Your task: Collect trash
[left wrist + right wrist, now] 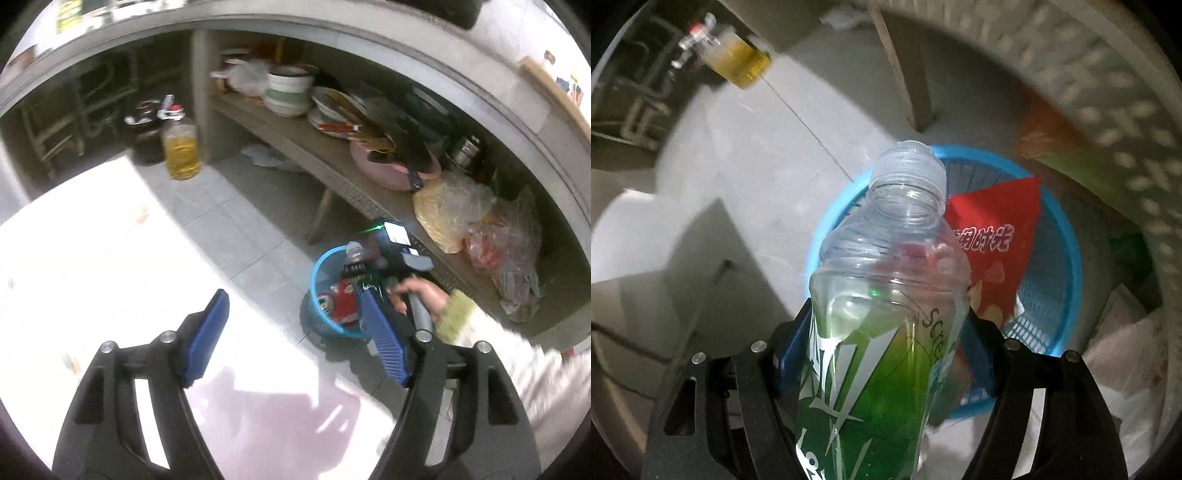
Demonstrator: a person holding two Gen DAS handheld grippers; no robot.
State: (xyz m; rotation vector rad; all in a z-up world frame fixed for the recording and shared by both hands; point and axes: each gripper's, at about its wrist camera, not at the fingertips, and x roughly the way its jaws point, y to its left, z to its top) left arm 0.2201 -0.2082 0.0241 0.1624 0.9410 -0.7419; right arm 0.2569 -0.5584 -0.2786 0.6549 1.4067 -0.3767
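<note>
Pale grey floor tiles (236, 206) spread across the room, and a big patch of sunlight washes out the near half of them. Along the back runs a concrete counter (369, 40), with a low shelf (332, 155) under it, crowded: a white-and-green pot (288, 92), stacked plates (332, 110), a pink basin (391, 166), and clear plastic bags (465, 210) of yellow and red stuff at the right end. On the floor by the counter's pillar stands an oil jug (181, 147) with yellow liquid, a dark jar (147, 136) just behind it.

Down on the tiles in front of the shelf sits the blue basket (1067, 266) (already holding trash). A red snack packet (1001, 236) lies inside it, printed with white Chinese characters that are too blurred to read surely.

The right gripper (886, 332) points steeply down over the basket, its blue pads pressed on both sides of a clear plastic bottle (897, 236). The bottle's cap end hangs above the basket's rim. Its green label has white bamboo-like leaves and some lettering, only partly legible, starting "Scre".

The left gripper (295, 336) hangs over the sunlit floor, its fingers (207, 336) well apart with nothing between them. A hand (421, 295) and pale sleeve show beyond.
</note>
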